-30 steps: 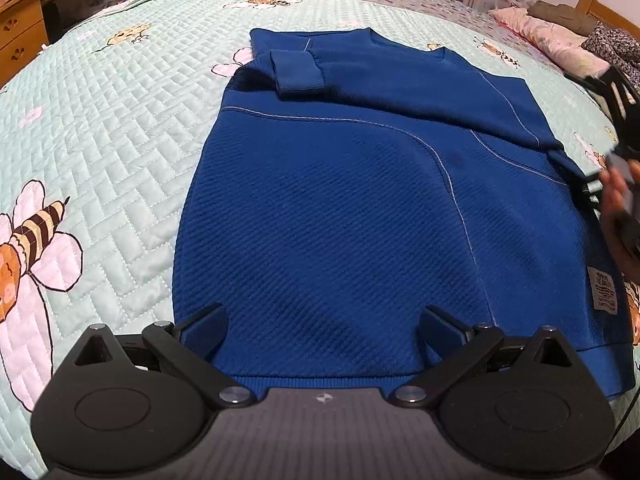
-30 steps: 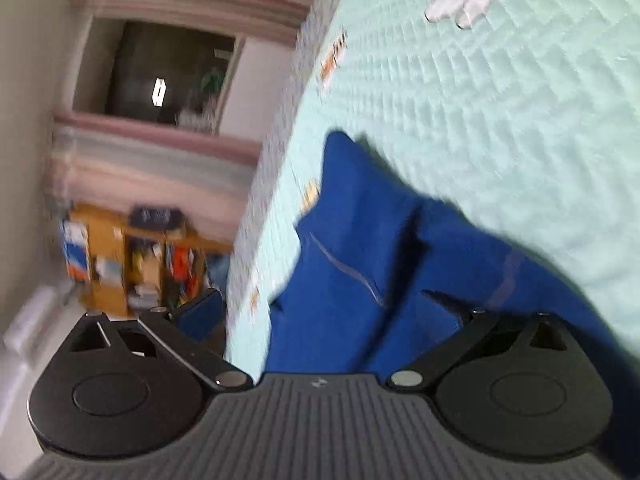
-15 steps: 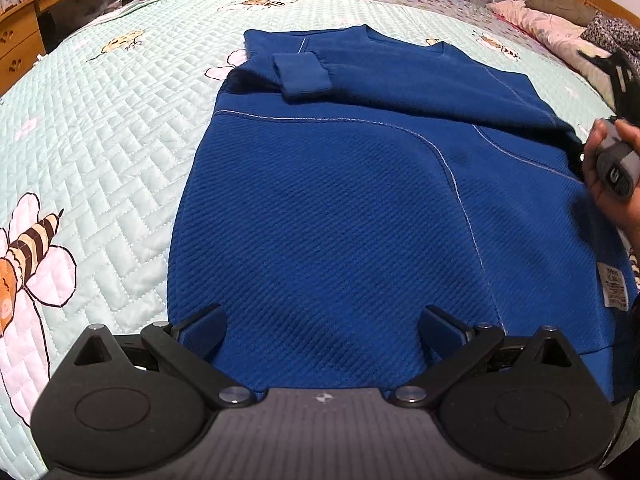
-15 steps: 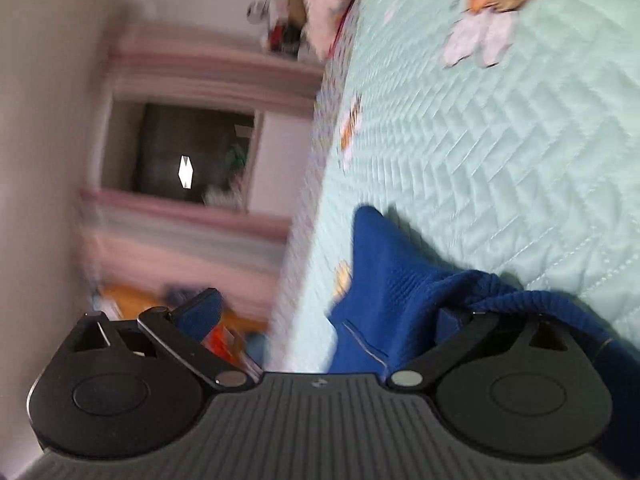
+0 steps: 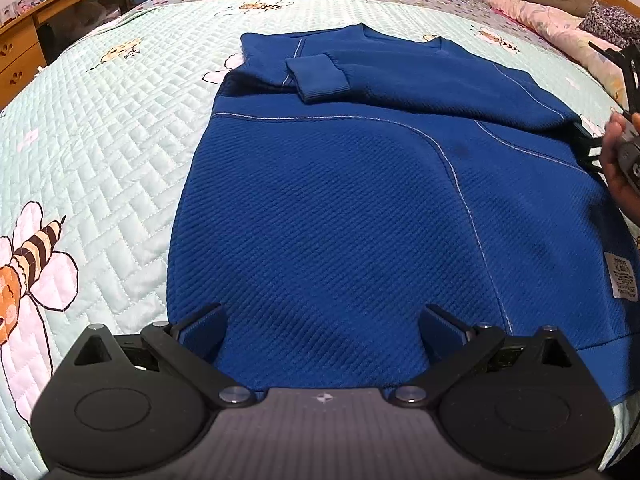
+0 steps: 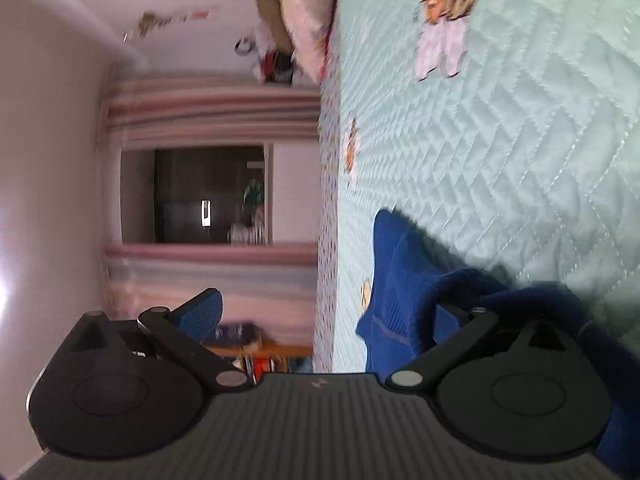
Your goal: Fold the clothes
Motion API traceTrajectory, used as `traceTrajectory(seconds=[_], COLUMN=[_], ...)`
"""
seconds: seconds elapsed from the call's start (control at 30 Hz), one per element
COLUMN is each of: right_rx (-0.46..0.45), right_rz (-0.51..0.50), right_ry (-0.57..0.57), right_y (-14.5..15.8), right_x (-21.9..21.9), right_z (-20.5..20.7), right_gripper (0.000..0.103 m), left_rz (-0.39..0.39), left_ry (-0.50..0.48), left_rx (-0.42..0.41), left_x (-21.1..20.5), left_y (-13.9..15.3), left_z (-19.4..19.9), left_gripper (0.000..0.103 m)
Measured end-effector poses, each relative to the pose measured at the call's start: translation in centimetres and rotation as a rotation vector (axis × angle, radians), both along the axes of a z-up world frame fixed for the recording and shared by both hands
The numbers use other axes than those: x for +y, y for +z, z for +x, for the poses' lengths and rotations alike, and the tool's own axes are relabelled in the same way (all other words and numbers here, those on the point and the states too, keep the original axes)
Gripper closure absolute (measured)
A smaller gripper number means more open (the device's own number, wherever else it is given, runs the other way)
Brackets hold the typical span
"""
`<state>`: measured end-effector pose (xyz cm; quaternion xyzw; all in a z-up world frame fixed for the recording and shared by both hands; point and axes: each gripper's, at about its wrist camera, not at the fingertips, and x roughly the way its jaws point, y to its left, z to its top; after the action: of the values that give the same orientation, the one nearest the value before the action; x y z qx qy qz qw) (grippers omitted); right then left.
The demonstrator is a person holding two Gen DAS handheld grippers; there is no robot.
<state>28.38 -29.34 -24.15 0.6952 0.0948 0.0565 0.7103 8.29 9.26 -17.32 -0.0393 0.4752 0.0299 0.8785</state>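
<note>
A blue sweater (image 5: pixel 328 208) lies flat on the bed, hem toward me. One sleeve is folded across the chest, its ribbed cuff (image 5: pixel 320 80) lying on top. My left gripper (image 5: pixel 322 318) hovers open just above the hem, with nothing between its fingers. At the sweater's right side edge, a hand (image 5: pixel 616 176) holds my right gripper. In the right wrist view, which is rolled sideways, my right gripper (image 6: pixel 326 306) is open. Its lower finger (image 6: pixel 444 314) rests against a bunched edge of the sweater (image 6: pixel 400 280). The other finger is in the air.
The bed has a mint quilted bedspread (image 5: pixel 104 140) printed with bees. Pillows and piled clothes (image 5: pixel 568 20) lie at the far right. A wooden desk (image 5: pixel 24 48) stands beyond the bed's left edge. Curtains and a dark window (image 6: pixel 208 196) show past the bed.
My right gripper has rolled and slid outward along the sweater's side, so less fabric now sits between its fingers. The left gripper has shifted only slightly.
</note>
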Motion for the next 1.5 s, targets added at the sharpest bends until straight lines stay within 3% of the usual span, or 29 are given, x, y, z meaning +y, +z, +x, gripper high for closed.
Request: traceTrajectory(seconds=[0.17,0.4,0.67,0.8,0.93,1.1,1.2,1.3,1.37,1.5], right_rx=[0.023,0.008,0.046,0.019,-0.053,-0.218,-0.302,-0.314,-0.233,-0.310], right_rz=[-0.004,-0.014,-0.096,-0.212,-0.361,-0.523,-0.621,-0.711,-0.640,-0.595], right_ry=[0.109,-0.007,0.256,0.375,0.422,0.447,0.422,0.407,0.452,0.472], right_y=[0.1,0.1,1.6,2.6,4.2,7.6,7.6,4.7,2.7,2.8], right_x=[0.1,-1.8,-0.9,1.4,4.1,7.2,8.1,7.9,7.0,5.9], right_z=[0.4,-0.3,-1.0,-4.5,-6.4,-3.3,-0.8,0.1,0.9,0.9], right_gripper=[0.001,0.001,0.001,0.001,0.000,0.000,0.001,0.000,0.000,0.000], left_rz=[-0.004,-0.021,-0.017,0.134,0.399,0.628,0.775,0.841,0.847,0.858], left_ry=[0.006,0.014,0.034,0.068,0.123,0.131,0.030,-0.086,-0.117,-0.153], left_rx=[0.001,0.006,-0.026,-0.121,-0.250,-0.323,-0.347,-0.321,-0.330,-0.334], left_x=[0.1,0.5,1.1,1.6,1.6,2.1,1.6,1.2,1.0,0.9], left_y=[0.1,0.3,1.2,2.4,2.8,1.6,-0.3,-2.3,-2.9,-3.1], left_z=[0.1,0.2,0.8,1.6,4.0,8.9,11.2,12.6,13.5,15.4], left_gripper=[0.001,0.001,0.001,0.001,0.002,0.002,0.002,0.001,0.001,0.000])
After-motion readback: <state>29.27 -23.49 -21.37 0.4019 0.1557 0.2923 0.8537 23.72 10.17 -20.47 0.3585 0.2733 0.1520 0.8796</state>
